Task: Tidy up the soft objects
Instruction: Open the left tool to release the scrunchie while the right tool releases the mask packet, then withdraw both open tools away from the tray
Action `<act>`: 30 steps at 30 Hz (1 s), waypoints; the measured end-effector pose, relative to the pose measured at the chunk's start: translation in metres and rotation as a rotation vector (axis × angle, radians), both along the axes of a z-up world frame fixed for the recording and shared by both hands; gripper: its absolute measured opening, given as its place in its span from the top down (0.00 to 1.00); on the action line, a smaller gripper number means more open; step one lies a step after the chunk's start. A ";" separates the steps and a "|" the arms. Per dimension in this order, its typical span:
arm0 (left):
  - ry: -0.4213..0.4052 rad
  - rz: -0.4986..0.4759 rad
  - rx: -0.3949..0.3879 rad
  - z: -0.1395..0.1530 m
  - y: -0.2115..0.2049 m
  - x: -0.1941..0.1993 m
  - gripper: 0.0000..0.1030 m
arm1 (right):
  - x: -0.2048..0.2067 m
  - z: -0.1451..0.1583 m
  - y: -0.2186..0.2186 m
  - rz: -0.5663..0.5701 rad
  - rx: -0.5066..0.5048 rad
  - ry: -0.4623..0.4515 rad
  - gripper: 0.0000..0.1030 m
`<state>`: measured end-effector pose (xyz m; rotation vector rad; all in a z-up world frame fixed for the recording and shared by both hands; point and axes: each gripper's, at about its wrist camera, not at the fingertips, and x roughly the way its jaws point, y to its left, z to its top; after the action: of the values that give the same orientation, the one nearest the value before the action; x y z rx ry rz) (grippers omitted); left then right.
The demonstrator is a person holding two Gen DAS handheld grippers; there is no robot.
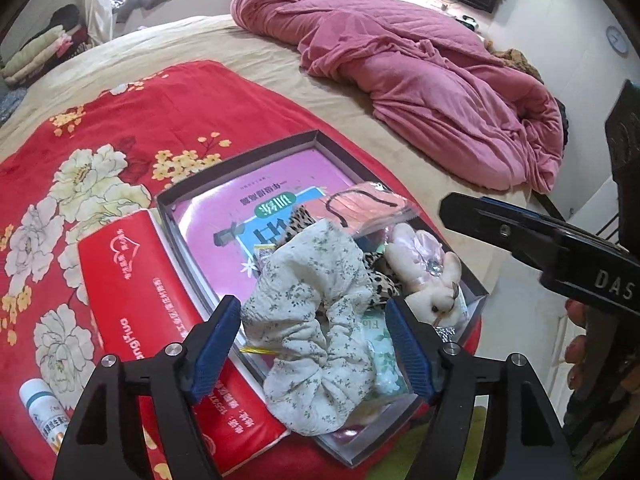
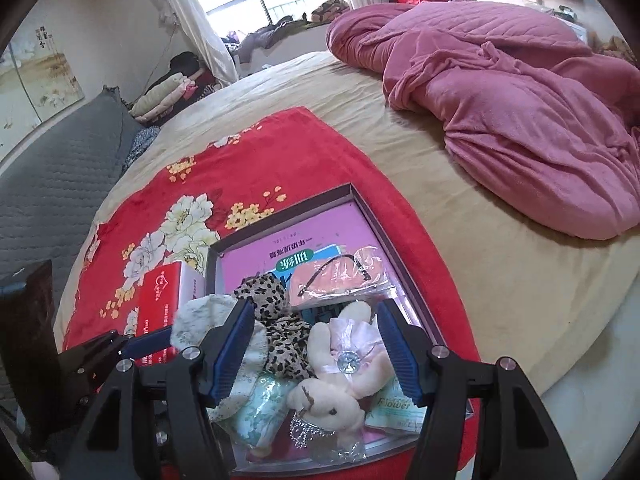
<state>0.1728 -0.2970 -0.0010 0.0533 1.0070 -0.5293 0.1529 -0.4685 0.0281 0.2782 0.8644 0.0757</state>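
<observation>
Left gripper [image 1: 316,344] open around floral scrunchie [image 1: 316,320]; right gripper [image 2: 316,350] open over plush bunny [image 2: 336,376] — box [image 1: 240,156] crowded, tissue pack [image 1: 160,320] along its left wall.

The left claw [image 1: 316,344] has two black angular arms, and each finger carries a blue ribbed pad [image 1: 214,354] on its inner face. Round silver screws sit at the joints of the arms. The right claw [image 2: 316,354] has the same build: black arms, blue ribbed pads [image 2: 234,354] and silver screws. In the left wrist view, its black body shows the white letters "DAS", and below these letters bare skin of the person's right hand [image 1: 580,344] is visible.
</observation>
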 end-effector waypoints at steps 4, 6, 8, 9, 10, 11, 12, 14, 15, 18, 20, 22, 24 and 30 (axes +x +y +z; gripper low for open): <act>-0.027 0.029 -0.018 0.008 0.008 0.003 0.26 | -0.004 0.004 0.001 0.003 0.008 -0.011 0.38; -0.040 0.036 -0.022 0.014 0.012 0.004 0.26 | -0.006 0.006 0.001 0.003 0.003 -0.017 0.38; -0.046 0.039 -0.030 0.018 0.015 0.003 0.26 | -0.008 0.009 0.001 0.003 0.005 -0.022 0.38; -0.049 0.042 -0.032 0.021 0.016 0.002 0.25 | -0.009 0.010 0.001 0.002 0.006 -0.025 0.38; -0.055 0.043 -0.035 0.024 0.017 0.000 0.25 | -0.011 0.013 0.002 -0.001 0.003 -0.029 0.38; -0.060 0.043 -0.039 0.027 0.018 -0.002 0.24 | -0.014 0.015 0.002 -0.002 -0.001 -0.035 0.38; -0.064 0.044 -0.043 0.030 0.019 -0.004 0.24 | -0.016 0.018 0.003 -0.003 -0.006 -0.038 0.38; -0.070 0.044 -0.047 0.034 0.021 -0.008 0.23 | -0.024 0.024 0.005 -0.008 -0.023 -0.051 0.38; -0.074 0.044 -0.048 0.038 0.023 -0.012 0.23 | -0.028 0.027 0.007 -0.008 -0.033 -0.055 0.34; -0.097 0.056 -0.042 0.045 0.028 -0.020 0.22 | -0.040 0.035 0.010 -0.013 -0.060 -0.068 0.28; -0.102 0.058 -0.047 0.049 0.031 -0.025 0.22 | -0.048 0.040 0.014 -0.010 -0.063 -0.075 0.28; -0.111 0.063 -0.048 0.053 0.035 -0.031 0.22 | -0.054 0.043 0.016 -0.015 -0.070 -0.078 0.28; -0.119 0.067 -0.048 0.057 0.040 -0.038 0.22 | -0.062 0.046 0.020 -0.020 -0.081 -0.083 0.28; -0.137 0.064 -0.039 0.065 0.056 -0.063 0.22 | -0.088 0.052 0.034 -0.073 -0.078 -0.102 0.22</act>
<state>0.1102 -0.2414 0.0641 0.0226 0.8615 -0.4802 0.0649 -0.4346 0.0798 0.2306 0.7530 -0.0117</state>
